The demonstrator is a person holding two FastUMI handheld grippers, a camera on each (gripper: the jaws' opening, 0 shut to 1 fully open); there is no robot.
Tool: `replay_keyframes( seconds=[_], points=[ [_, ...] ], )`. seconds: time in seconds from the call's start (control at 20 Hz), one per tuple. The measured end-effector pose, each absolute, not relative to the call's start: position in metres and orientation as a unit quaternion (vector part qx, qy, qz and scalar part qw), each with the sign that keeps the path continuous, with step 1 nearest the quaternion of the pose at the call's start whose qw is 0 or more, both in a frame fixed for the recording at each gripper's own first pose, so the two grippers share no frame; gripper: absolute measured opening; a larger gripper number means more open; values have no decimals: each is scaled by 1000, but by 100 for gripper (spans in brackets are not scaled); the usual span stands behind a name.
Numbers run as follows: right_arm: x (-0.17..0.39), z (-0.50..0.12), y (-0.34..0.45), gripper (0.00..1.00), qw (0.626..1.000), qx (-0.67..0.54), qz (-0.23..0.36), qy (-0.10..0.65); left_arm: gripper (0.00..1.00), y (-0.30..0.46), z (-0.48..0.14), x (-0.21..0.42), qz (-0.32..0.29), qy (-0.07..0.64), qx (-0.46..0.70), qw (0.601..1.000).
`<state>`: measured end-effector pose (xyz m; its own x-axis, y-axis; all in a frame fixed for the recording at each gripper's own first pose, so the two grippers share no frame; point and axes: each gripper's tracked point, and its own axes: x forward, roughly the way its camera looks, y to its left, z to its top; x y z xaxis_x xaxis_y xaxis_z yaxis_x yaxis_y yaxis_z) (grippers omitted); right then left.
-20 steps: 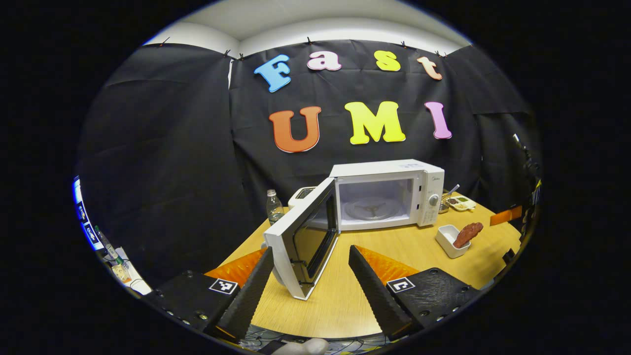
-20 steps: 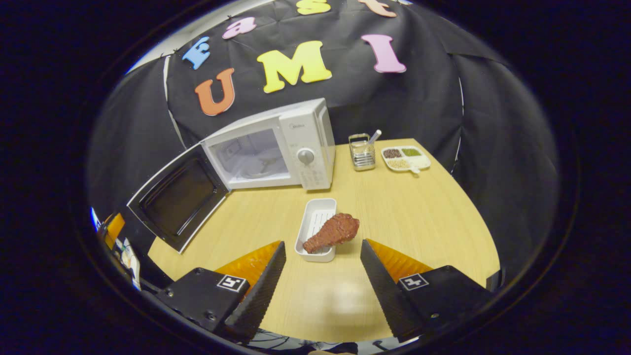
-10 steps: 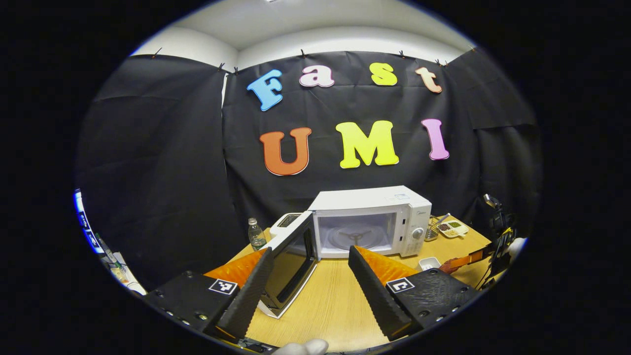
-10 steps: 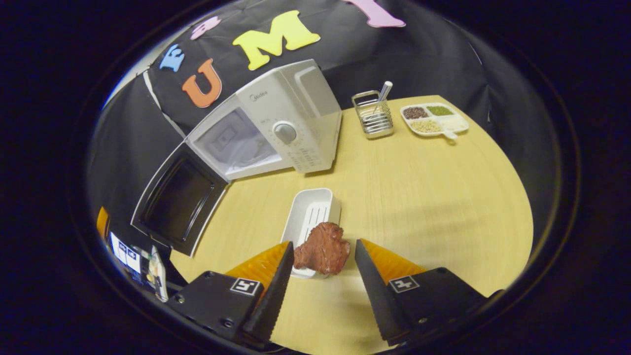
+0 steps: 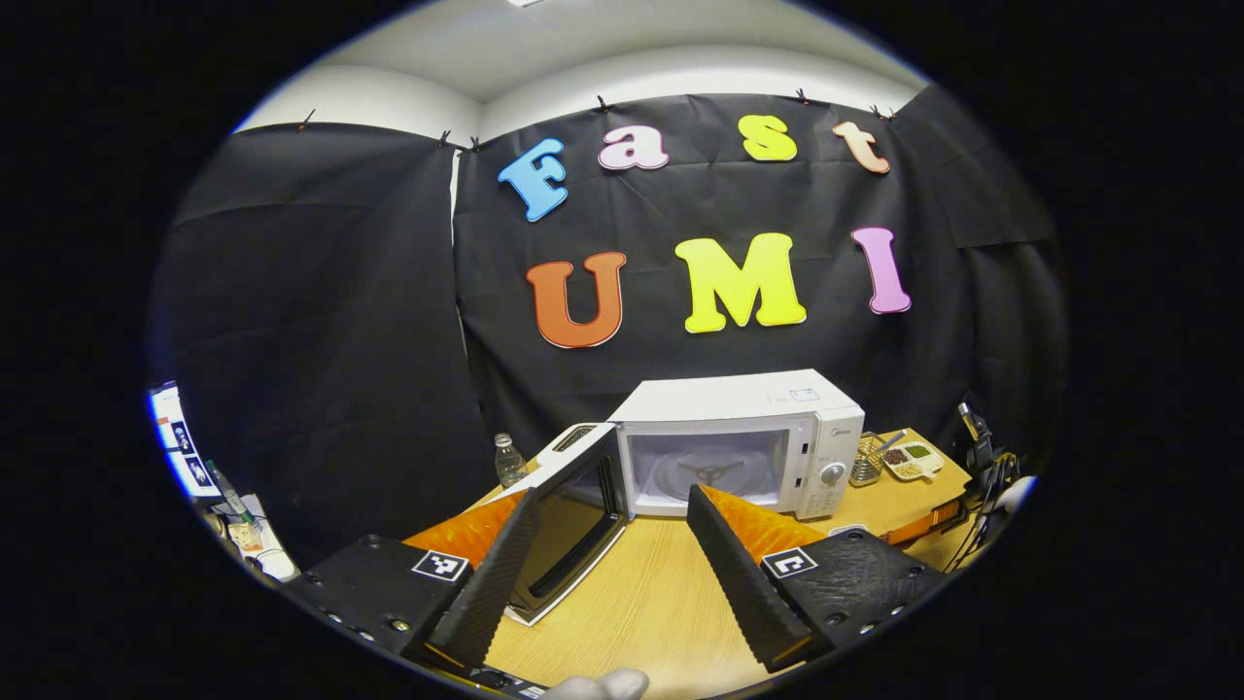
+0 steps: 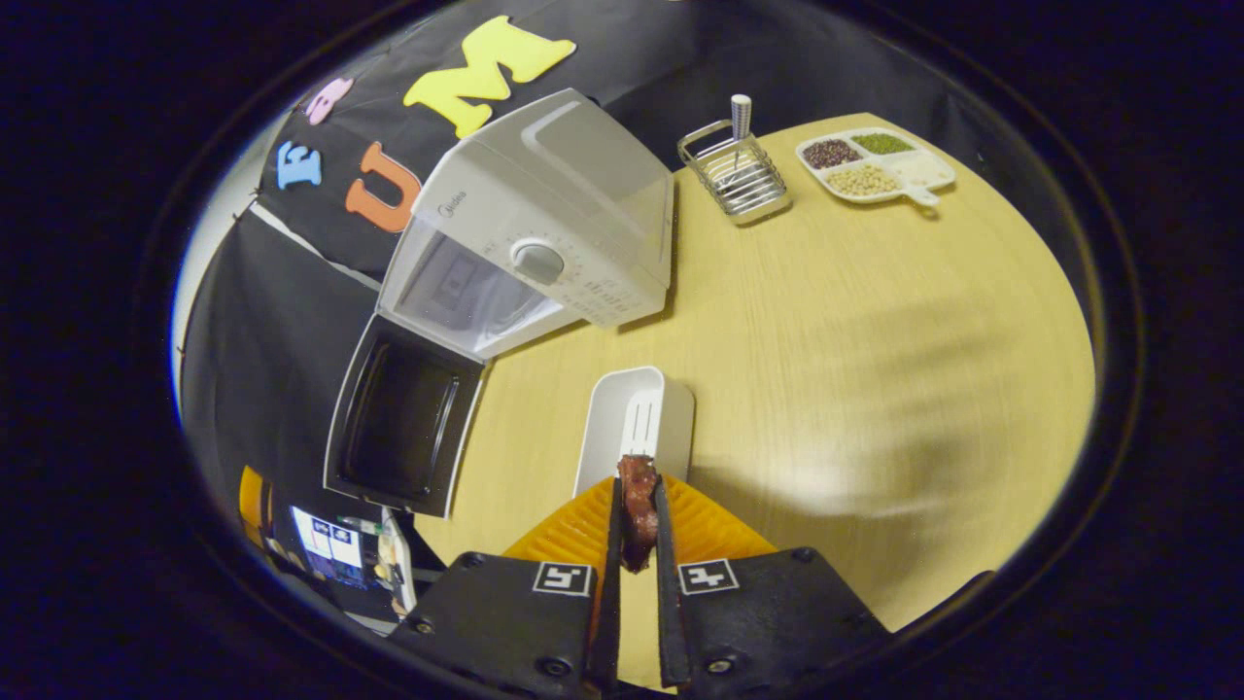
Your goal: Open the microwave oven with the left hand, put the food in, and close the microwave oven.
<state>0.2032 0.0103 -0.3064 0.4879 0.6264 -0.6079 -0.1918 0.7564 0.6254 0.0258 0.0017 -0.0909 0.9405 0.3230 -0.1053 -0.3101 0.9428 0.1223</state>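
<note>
Food [image 6: 638, 506] sits pinched between the right gripper [image 6: 637, 544] fingers, over the near end of the white dish [image 6: 632, 428]. Microwave [image 6: 530, 258] stands open, door [image 6: 403, 428] swung wide. Left gripper [image 5: 607, 559] hangs spread and empty. Lift straight, keep the squeeze steady, then swing toward the cavity, clearing the door edge.

— What sort of place am I steering in?

— A staged recording booth, I'd say, not a real kitchen. I see black cloth [image 5: 321, 321] pinned up as walls under a plain white ceiling [image 5: 622, 49].

— Yet there's kitchenware?

— Yes: a white microwave [image 5: 743, 437] on a wooden bench [image 6: 836, 321], a wire cutlery rack [image 6: 736, 177], a divided dish of beans [image 6: 873, 167]. I also spot cables [image 5: 982, 476] at the bench's edge.
</note>
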Motion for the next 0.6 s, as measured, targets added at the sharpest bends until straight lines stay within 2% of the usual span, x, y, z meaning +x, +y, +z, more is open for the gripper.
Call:
replay_keyframes(
  seconds=[0.25, 0.6],
  points=[
    [202, -284, 12, 14, 837, 220, 269, 423, 94, -3, -92, 23, 165, 62, 50, 983],
    [199, -198, 56, 13, 866, 227, 295, 335, 94, 27, -93, 17, 138, 59, 32, 988]
  ],
)
